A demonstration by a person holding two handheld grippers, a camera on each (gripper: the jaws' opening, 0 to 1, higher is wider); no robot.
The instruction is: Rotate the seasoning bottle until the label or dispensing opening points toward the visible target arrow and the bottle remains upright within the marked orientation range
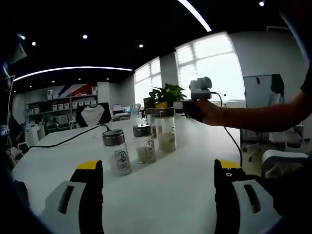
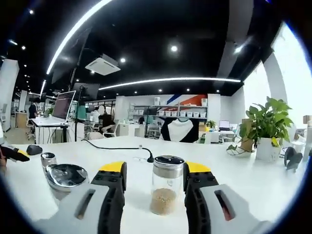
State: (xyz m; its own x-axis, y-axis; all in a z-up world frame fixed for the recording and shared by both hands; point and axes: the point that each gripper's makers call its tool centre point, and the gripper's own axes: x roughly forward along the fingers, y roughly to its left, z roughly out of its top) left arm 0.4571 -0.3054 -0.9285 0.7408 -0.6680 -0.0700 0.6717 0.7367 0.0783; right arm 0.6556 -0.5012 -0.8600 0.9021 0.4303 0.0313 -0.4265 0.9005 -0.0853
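Observation:
Three glass seasoning bottles with silver lids stand in a slanted row on the white table (image 1: 195, 161): a near one (image 1: 117, 152), a middle one (image 1: 145, 144) and a far one (image 1: 165, 129). My left gripper (image 1: 158, 171) is open, its yellow-tipped jaws set wide in front of the row and touching nothing. A person's hand holds my right gripper (image 1: 187, 105) at the far bottle's lid. In the right gripper view that bottle (image 2: 166, 187), with beige grains in it, stands upright between the jaws of my right gripper (image 2: 155, 170). The right jaw is close to the glass and a gap shows on the left.
Two more silver lids (image 2: 66, 175) (image 2: 48, 158) sit to the left, with my left gripper's tip (image 2: 14, 153) beyond them. A black cable (image 2: 117, 147) crosses the table. A potted plant (image 2: 268, 131) stands at the right, with office shelves and desks behind it.

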